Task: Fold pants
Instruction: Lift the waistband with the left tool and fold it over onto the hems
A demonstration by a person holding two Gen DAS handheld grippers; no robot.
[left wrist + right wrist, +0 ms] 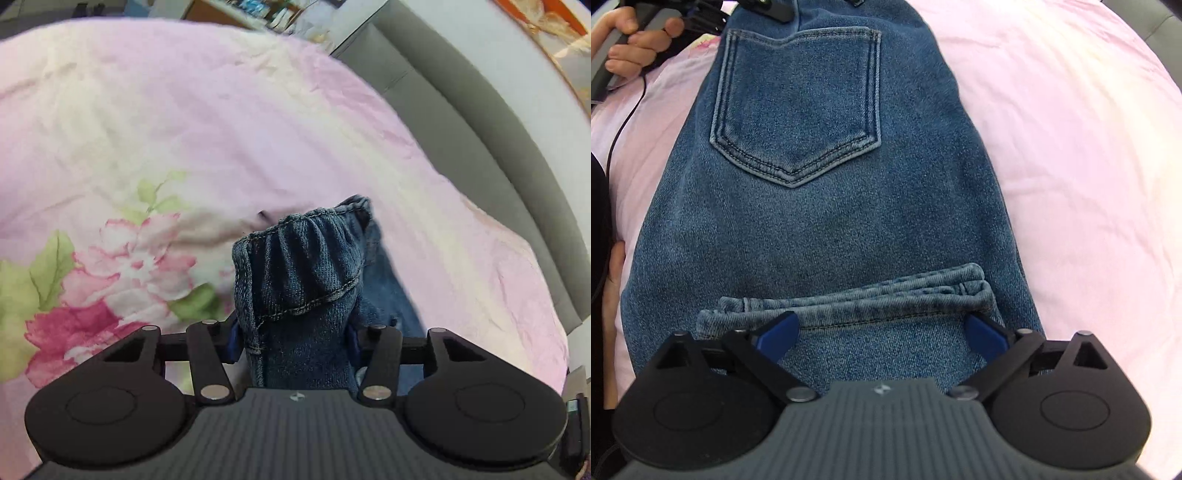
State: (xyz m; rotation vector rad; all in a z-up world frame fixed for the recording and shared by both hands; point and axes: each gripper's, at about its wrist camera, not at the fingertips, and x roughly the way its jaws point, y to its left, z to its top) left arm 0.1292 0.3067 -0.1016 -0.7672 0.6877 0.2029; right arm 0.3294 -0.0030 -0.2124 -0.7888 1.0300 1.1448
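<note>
Left wrist view rides right behind the left gripper (pixel 293 343), looking forward and slanting down across the bed (pixel 184 129), with a bunched fold of the jeans (pixel 299 280) filling the near centre, very close to the lens. A grey headboard (pixel 480 122) curves along the right edge. Right wrist view sits behind the right gripper (pixel 882 332) and looks much more steeply down, close over the jeans (pixel 812 221) lying flat, pocket (pixel 798 103) facing up. Both views share the jeans and the pink bedding. At the right view's top left, a hand (pixel 635 40) grips a handle.
</note>
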